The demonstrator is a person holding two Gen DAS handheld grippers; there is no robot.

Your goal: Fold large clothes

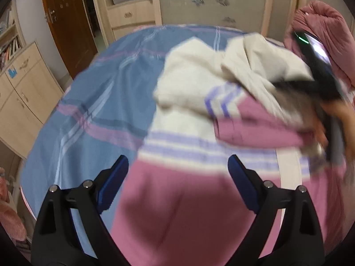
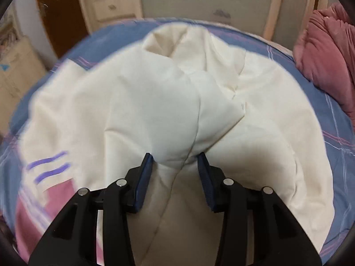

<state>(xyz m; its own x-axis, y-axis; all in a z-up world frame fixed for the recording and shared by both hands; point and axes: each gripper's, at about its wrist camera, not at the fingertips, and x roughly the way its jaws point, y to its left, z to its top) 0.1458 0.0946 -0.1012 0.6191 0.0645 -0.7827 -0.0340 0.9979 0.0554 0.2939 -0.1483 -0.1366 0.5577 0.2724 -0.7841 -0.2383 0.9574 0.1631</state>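
2 claws: left claw (image 1: 178,168) spread, empty; right claw (image 2: 175,161) pinching garment (image 2: 155,102); quilt (image 2: 326,51) beside.

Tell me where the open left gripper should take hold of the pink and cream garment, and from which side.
Probably the near pink hem, just below the left gripper: come straight down from the near side with the fingers astride the edge. That part of the garment lies flat on the blue sheet, while the right gripper already pinches the raised cream part.

You are in a home bedroom: a bed (image 1: 93,102) with a blue plaid sheet fills the middle, pale wooden cupboards (image 1: 24,90) and drawers (image 1: 128,15) line the walls, beside a brown wooden door (image 1: 66,22).
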